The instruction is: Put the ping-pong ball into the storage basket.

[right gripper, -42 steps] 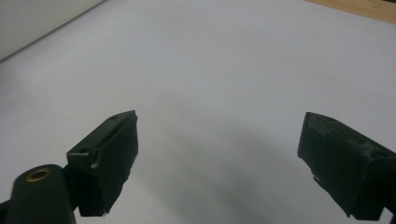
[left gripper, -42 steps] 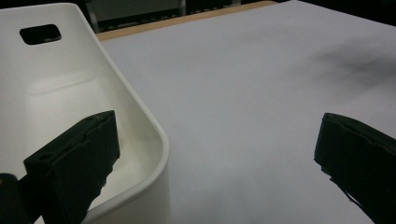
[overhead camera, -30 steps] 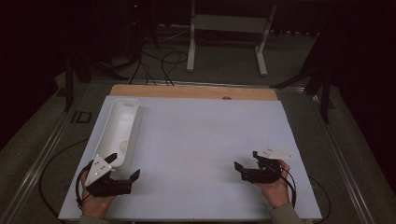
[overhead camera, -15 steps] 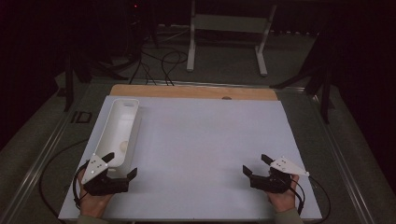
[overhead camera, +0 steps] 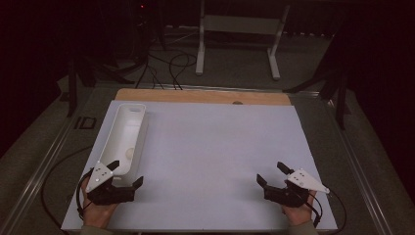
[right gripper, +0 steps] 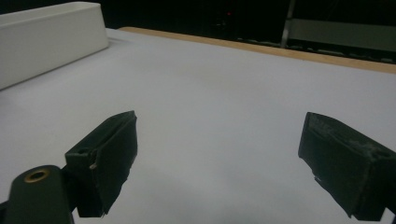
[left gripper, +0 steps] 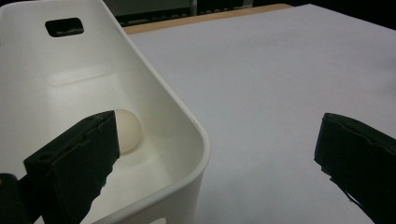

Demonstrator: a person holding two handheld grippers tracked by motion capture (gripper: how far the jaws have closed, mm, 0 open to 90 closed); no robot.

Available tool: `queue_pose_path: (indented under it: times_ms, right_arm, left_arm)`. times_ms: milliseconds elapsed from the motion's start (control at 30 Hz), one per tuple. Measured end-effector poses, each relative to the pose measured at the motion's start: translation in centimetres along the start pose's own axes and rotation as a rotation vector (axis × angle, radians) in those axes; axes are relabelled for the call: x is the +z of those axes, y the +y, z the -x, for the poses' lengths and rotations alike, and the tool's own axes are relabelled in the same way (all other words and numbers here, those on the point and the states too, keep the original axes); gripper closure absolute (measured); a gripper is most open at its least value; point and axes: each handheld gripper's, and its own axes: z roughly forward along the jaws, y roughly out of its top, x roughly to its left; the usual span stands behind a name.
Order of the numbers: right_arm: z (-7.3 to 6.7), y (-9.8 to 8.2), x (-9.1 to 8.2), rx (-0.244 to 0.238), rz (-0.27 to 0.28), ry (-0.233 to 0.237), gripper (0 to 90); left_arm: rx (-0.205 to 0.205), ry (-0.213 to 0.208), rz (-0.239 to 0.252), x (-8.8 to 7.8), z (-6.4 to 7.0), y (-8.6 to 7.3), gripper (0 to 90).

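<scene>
White ball (left gripper: 127,129) lies in the tray (overhead camera: 125,139); both grippers' jaws gape.

No text, label, brand, number or sign can be read in any of the views. The white sheet on the worktop (overhead camera: 220,156) is seen to be blank, the white bin (overhead camera: 125,137) is unmarked inside and out, and nothing legible is found on the black jaws or the grey plates of either tool.
</scene>
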Motion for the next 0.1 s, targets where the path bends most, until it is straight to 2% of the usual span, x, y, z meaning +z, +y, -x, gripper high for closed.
queue_pose_path:
  times_ms: [100]
  right_arm:
    - [-0.14, 0.01, 0.01, -0.004, 0.003, 0.01, 11.3]
  left_arm:
    - [0.0, 0.0, -0.004, 0.04, -0.02, -0.01, 0.5]
